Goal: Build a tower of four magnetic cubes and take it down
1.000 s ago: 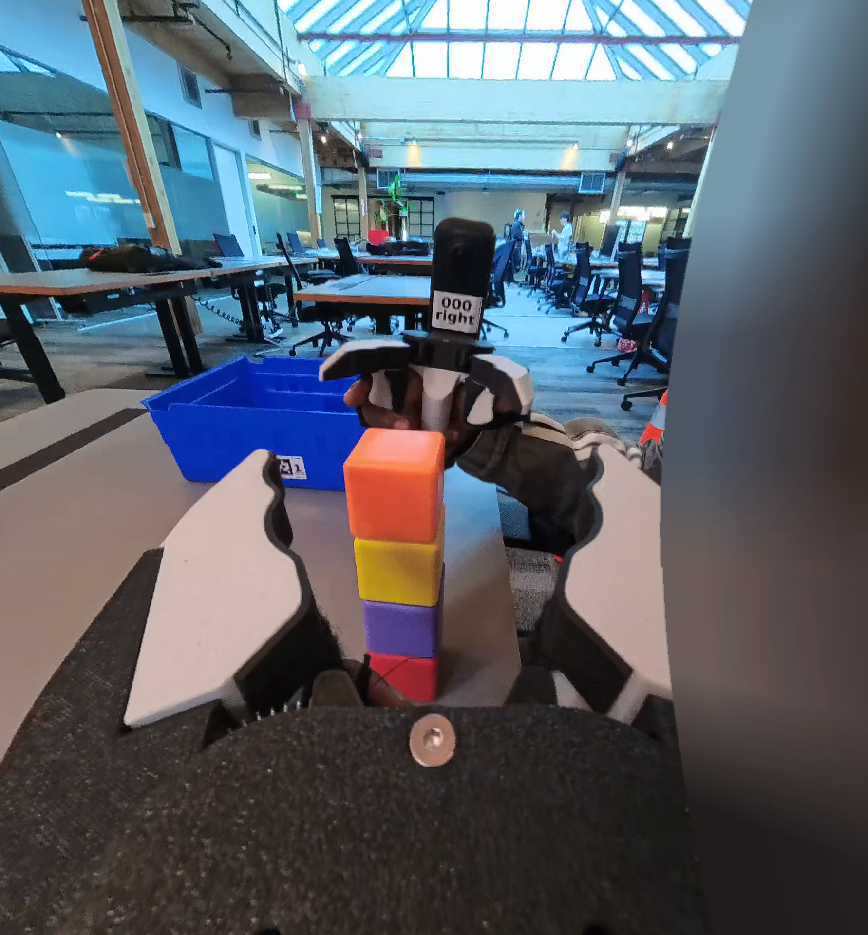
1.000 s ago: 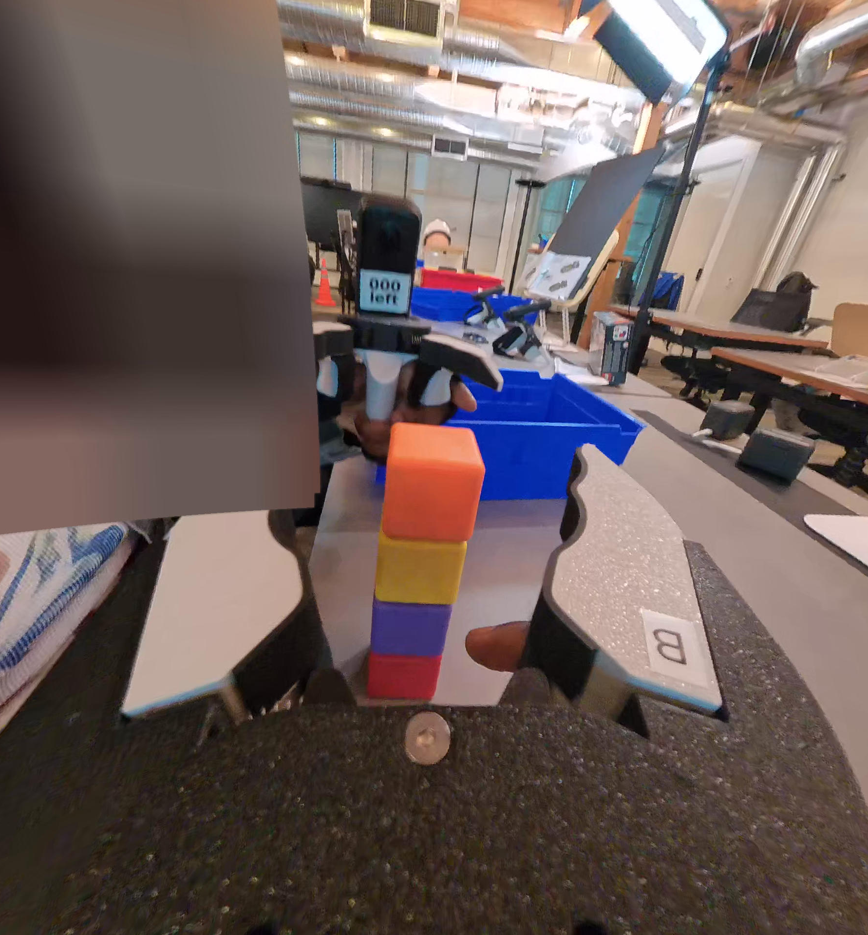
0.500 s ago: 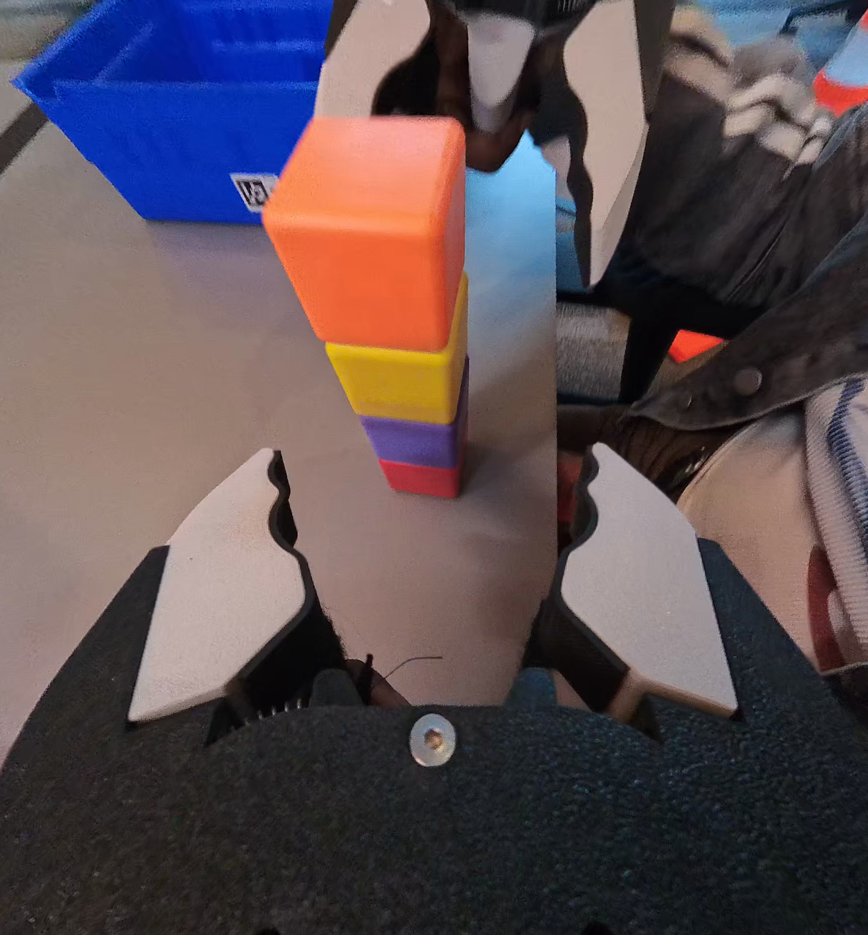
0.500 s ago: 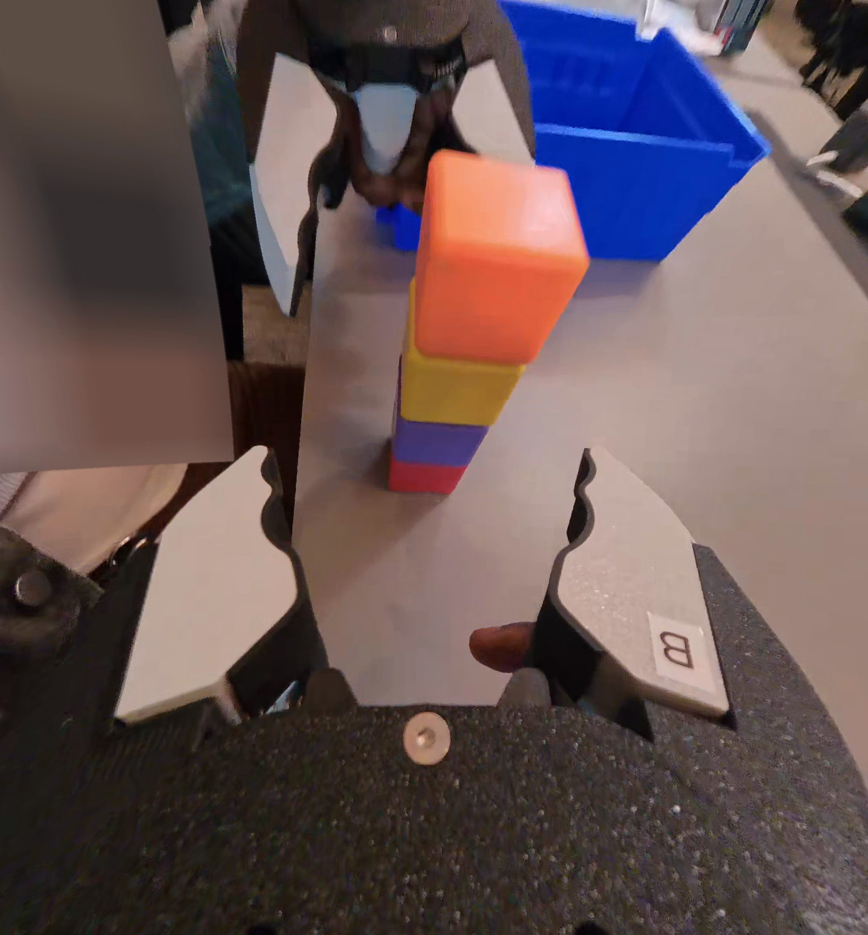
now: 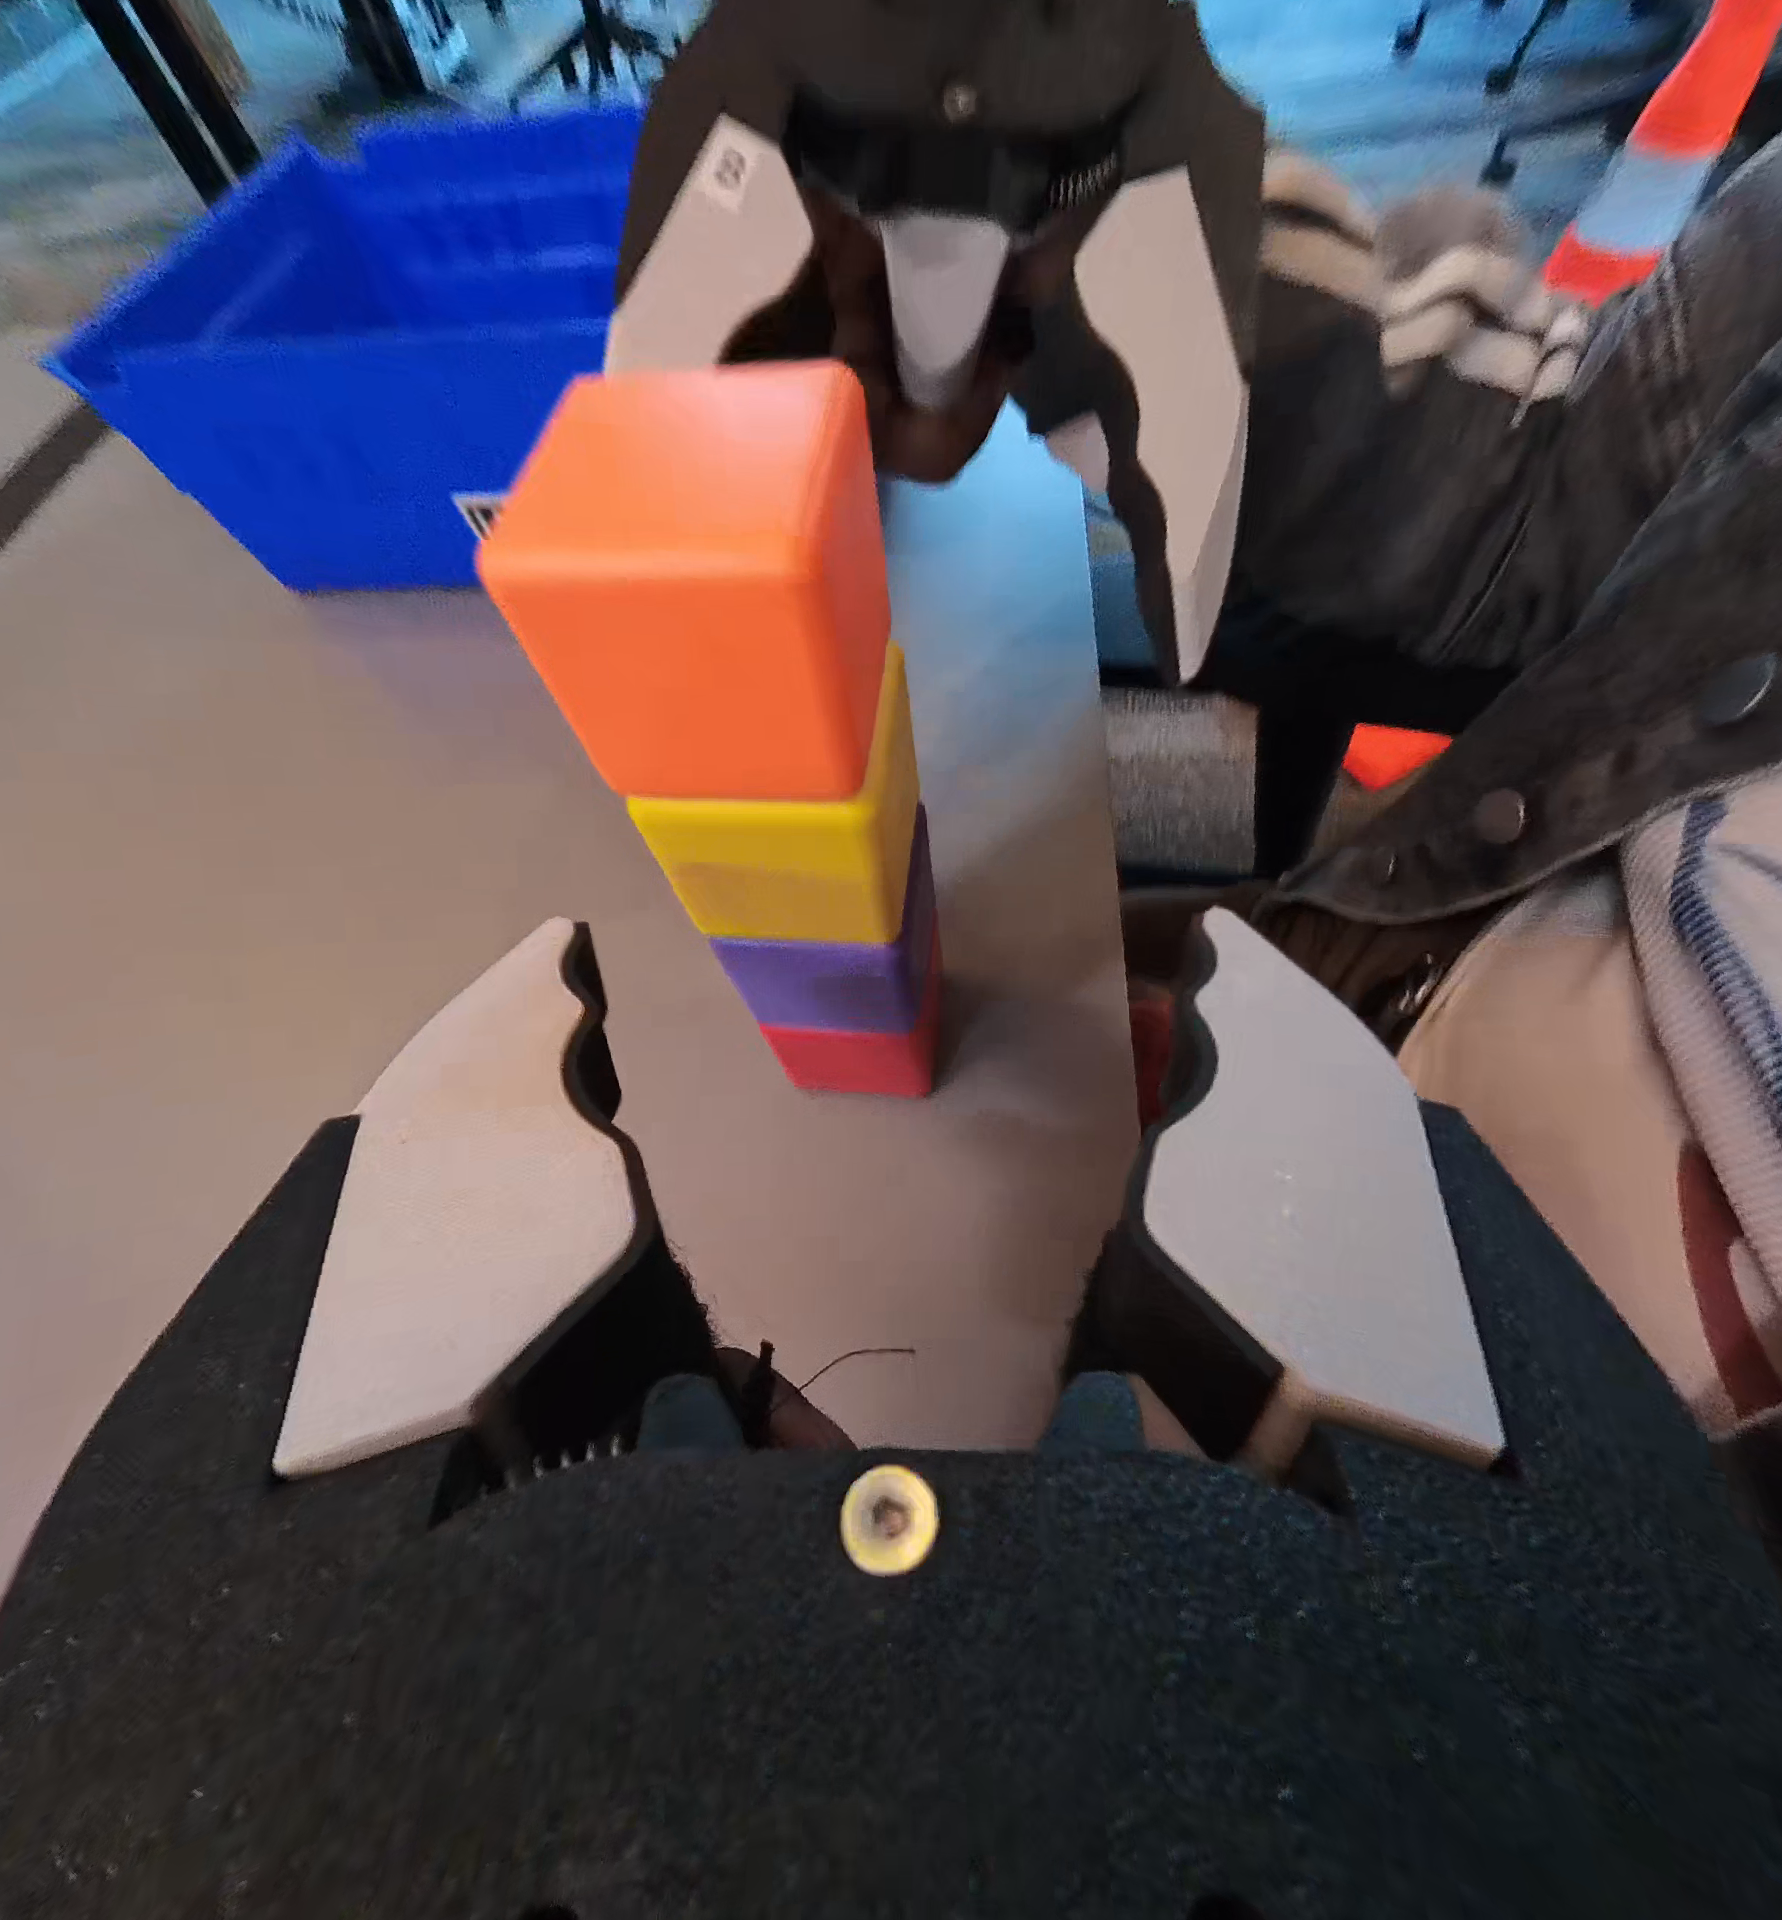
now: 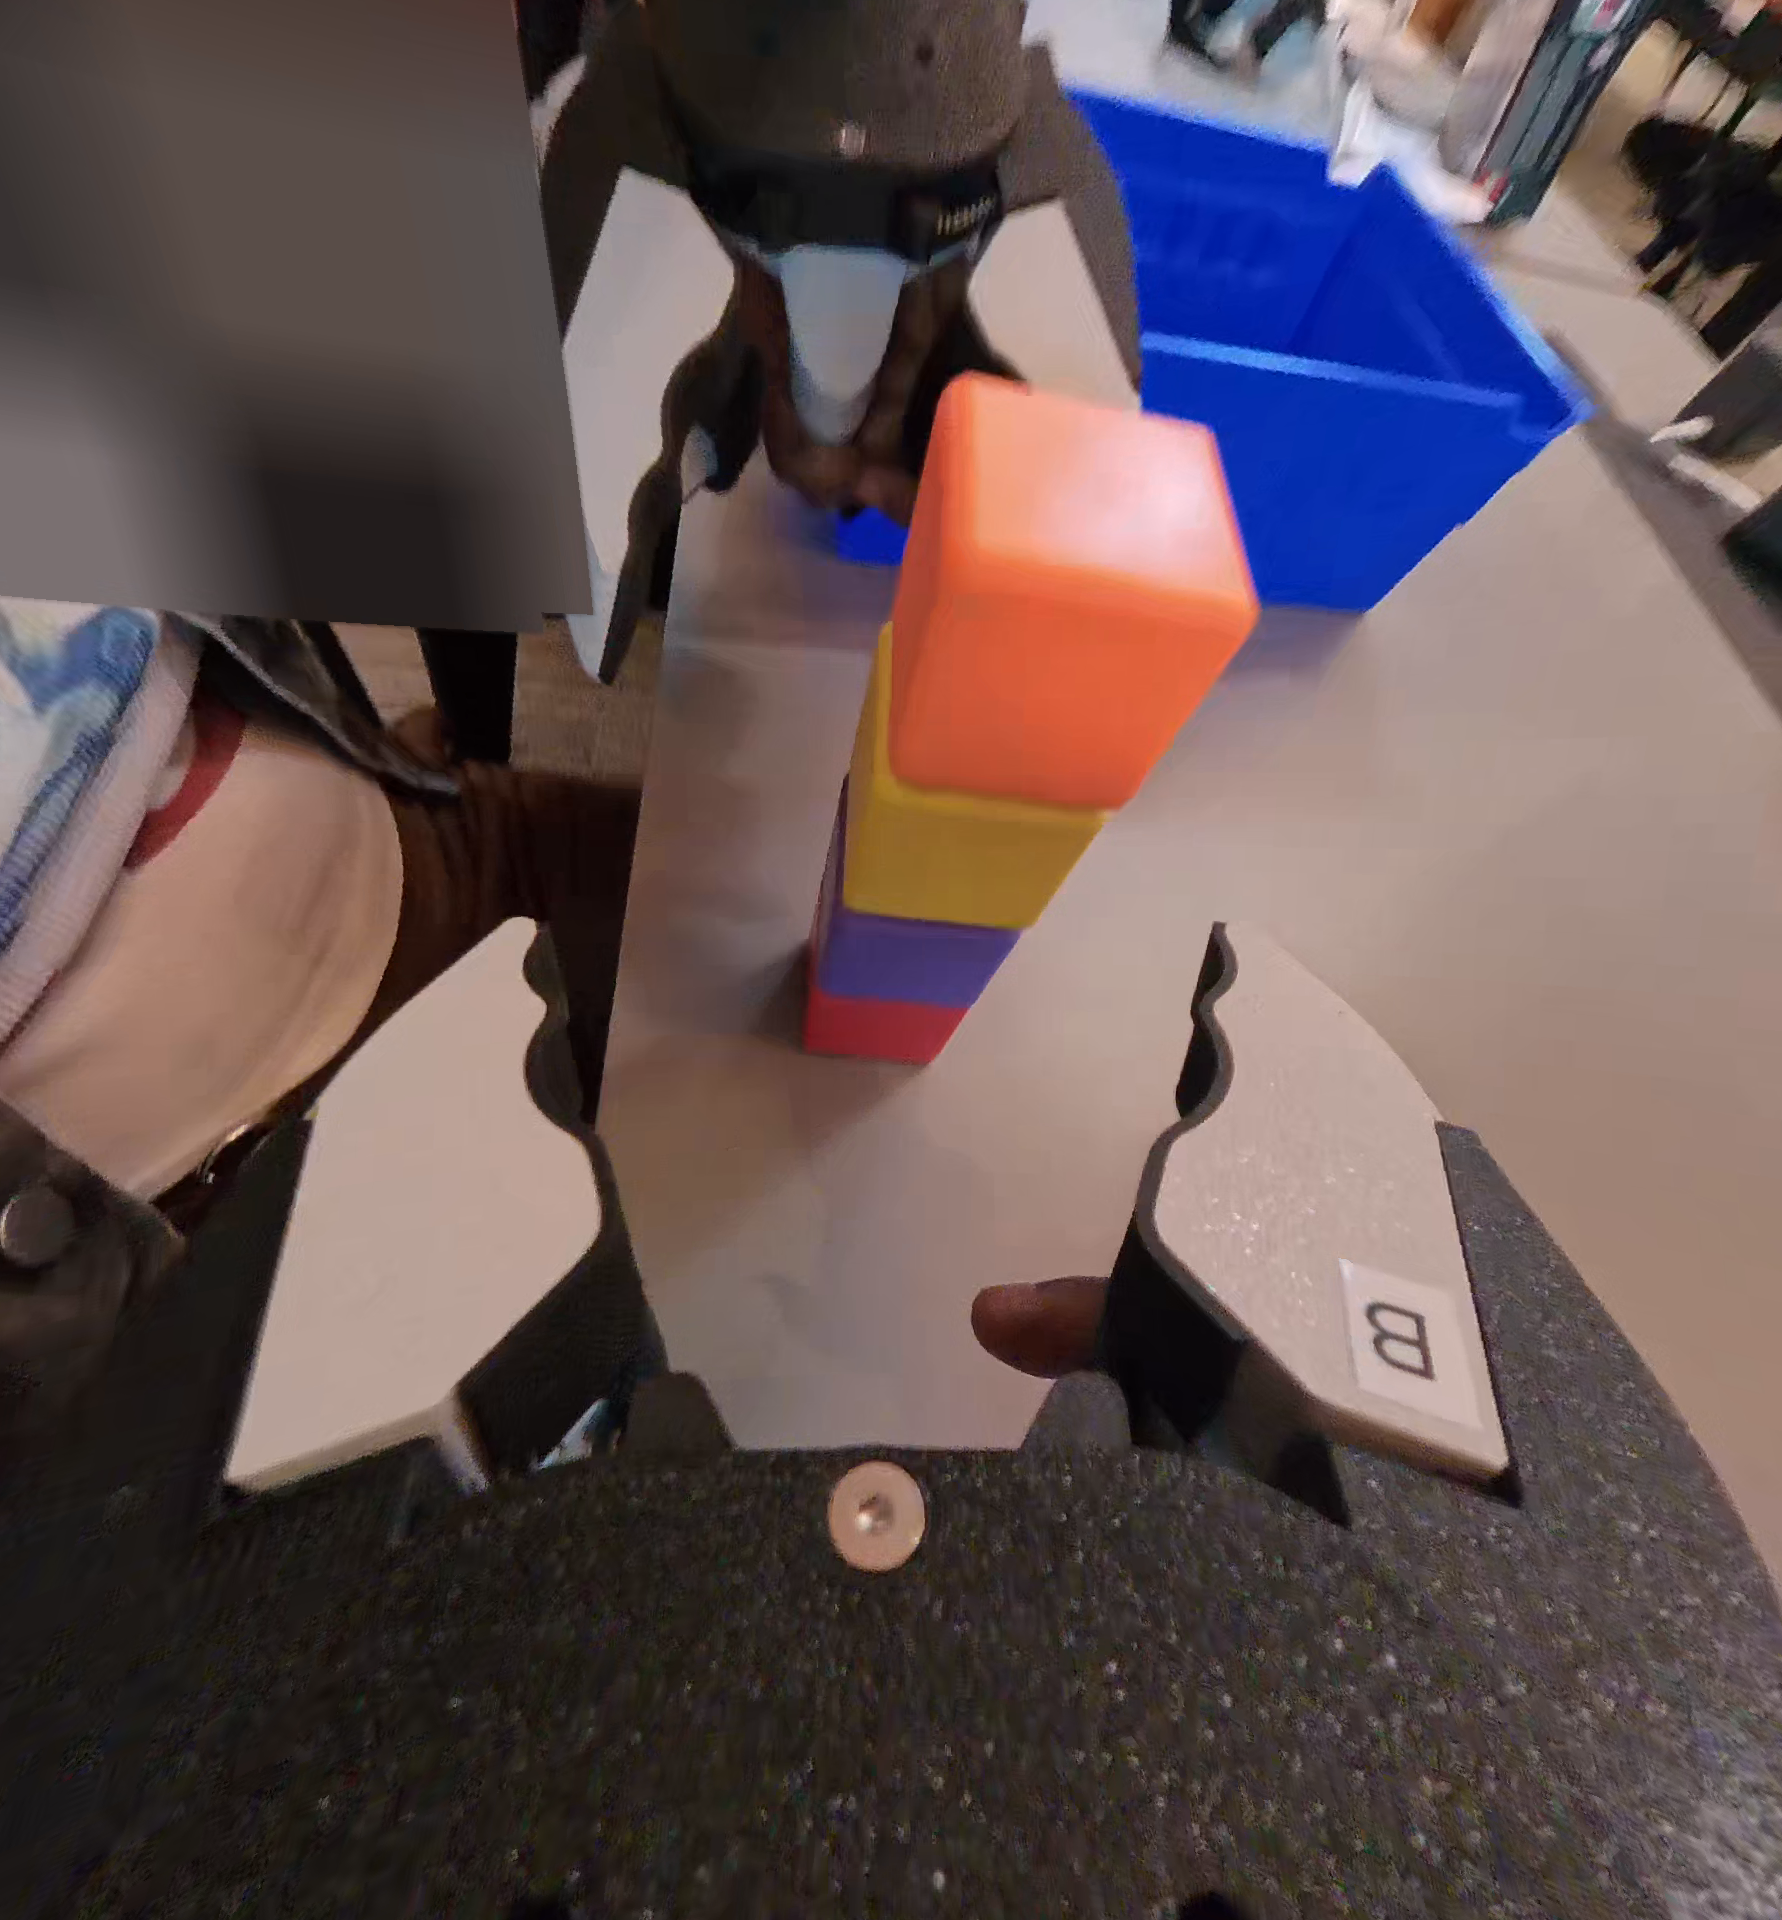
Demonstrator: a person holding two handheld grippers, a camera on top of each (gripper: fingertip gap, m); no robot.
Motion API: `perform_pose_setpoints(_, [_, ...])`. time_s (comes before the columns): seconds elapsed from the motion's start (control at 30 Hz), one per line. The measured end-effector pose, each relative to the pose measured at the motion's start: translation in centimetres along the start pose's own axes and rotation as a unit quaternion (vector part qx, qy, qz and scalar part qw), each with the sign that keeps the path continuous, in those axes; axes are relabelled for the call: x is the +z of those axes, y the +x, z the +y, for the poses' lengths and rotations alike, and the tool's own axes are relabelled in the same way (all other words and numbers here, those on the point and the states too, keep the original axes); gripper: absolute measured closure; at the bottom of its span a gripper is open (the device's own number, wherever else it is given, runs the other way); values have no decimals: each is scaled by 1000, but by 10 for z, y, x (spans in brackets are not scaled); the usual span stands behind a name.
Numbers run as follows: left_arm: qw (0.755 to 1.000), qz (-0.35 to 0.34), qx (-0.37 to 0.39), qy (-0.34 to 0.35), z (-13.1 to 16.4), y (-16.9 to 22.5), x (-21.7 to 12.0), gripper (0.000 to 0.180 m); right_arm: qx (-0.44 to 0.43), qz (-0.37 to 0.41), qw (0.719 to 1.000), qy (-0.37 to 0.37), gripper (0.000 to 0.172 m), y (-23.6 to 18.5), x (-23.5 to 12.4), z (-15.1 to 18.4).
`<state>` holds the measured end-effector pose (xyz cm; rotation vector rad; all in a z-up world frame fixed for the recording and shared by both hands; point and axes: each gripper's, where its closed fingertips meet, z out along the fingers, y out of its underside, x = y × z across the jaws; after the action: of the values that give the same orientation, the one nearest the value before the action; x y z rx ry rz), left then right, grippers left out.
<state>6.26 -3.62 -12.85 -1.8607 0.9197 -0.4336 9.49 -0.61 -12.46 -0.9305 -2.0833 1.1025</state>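
While both my claws hang spread and empty, the orange cube (image 5: 695,582) tops the upright tower between them, equally near.

Even bright light, soft shadows; bg blurred, fisheye warp at edges.

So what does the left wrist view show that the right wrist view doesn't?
Only the left wrist view shows an orange-and-white traffic cone at top right. Only the right wrist view shows a lettered sticker on its own finger. Both show the four-cube tower, orange cube on top and red cube at the bottom, the blue bin, and both grippers open, gripping nothing.
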Motion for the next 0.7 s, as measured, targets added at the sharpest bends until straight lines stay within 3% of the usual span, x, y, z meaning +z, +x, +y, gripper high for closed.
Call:
perform_pose_setpoints(0.17, [988,2,-29,153,-39,-7,-14,73,12,14,993,120,58,9,-14,-33])
perform_pose_setpoints(0.23, [966,16,-69,248,-59,-11,-27,72,27,10,984,176,57,11,-22,-46])
perform_pose_setpoints(0.3, [946,42,-114,301,-67,-15,-35,72,37,9,978,207,57,14,-28,-53])
perform_pose_setpoints(0.43, [955,24,-115,273,-56,-20,-24,72,39,27,976,211,61,19,-26,-54])
perform_pose_setpoints(0.7, [976,9,-113,184,-28,-18,22,83,90,38,963,252,91,30,-8,-61])
